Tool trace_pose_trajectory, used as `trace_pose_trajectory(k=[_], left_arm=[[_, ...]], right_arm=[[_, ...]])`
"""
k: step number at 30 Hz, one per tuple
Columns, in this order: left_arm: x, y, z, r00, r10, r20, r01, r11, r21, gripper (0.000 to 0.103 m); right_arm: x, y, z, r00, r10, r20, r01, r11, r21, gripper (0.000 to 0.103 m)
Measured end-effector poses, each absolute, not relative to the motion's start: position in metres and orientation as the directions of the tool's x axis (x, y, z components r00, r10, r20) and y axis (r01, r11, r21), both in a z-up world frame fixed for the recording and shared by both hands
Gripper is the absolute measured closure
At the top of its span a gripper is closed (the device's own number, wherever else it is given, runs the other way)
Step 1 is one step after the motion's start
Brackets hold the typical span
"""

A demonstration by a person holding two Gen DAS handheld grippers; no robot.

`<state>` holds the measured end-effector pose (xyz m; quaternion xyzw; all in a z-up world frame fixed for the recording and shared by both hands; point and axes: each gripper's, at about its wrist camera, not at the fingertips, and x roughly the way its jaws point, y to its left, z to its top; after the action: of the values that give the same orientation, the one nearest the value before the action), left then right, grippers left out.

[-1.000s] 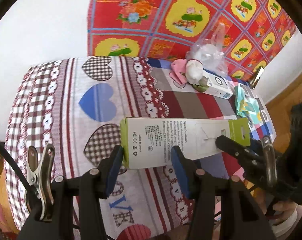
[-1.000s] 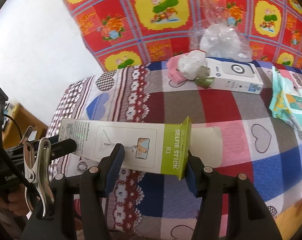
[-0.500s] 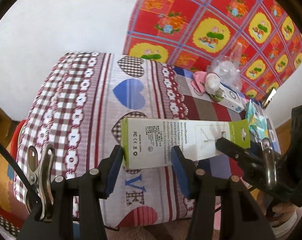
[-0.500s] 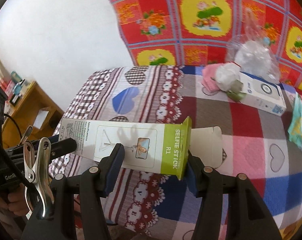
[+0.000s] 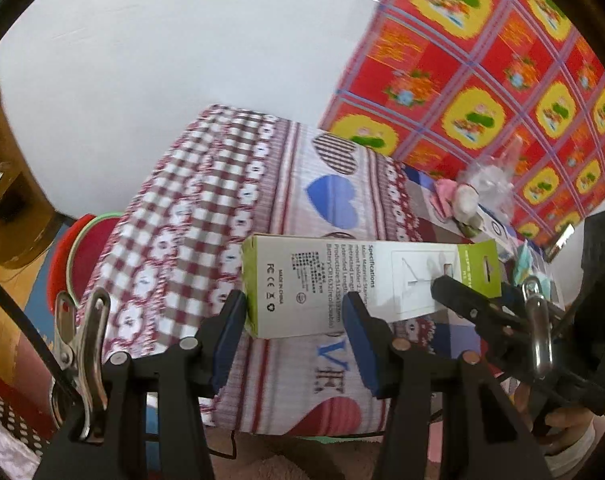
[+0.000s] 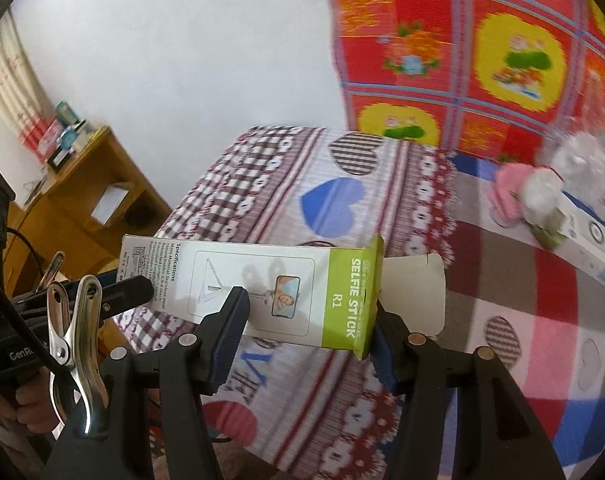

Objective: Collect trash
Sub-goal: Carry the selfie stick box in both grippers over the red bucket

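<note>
**Both grippers clamped on one selfie stick box**

Left gripper (image 5: pixel 294 316): my blue pads are pressed against the sides of the selfie stick box (image 5: pixel 342 284) at its white end, the one printed with the specifications and certification marks. Right gripper (image 6: pixel 308 320): closed on the same box (image 6: pixel 262 292) at its green end, next to the "SELFIE STICK R1" lettering; the end flap stands open past my right finger. I hold the box lengthwise between the two grippers, lifted clear above the heart-patterned tablecloth (image 5: pixel 262 184), near the table's front edge.

Farther back on the cloth, well apart from the box: a pink cloth (image 6: pixel 506 192) touching a white crumpled wad (image 6: pixel 542 196), a white carton (image 6: pixel 590 240) just beside them, and a clear plastic bag (image 6: pixel 582 156) behind. Details there are blurred.

Left view, lower left: a red basin (image 5: pixel 82 248) beside the table. Right view, left side: a wooden desk (image 6: pixel 86 184) against the white wall.
</note>
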<state>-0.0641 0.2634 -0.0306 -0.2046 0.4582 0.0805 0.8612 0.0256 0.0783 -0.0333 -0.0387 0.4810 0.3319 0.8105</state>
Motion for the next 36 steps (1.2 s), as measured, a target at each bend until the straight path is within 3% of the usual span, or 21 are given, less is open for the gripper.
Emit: trace_pose_trajectory(k=[36], left_arm=[[-0.117,0.439,-0.046,0.577,0.023,-0.816,-0.512,0.789,-0.339,0.05]], right_arm=[[0.012,0.271,-0.027,0.251,0.525,-0.813,-0.742,0.644,0.187,0.045]])
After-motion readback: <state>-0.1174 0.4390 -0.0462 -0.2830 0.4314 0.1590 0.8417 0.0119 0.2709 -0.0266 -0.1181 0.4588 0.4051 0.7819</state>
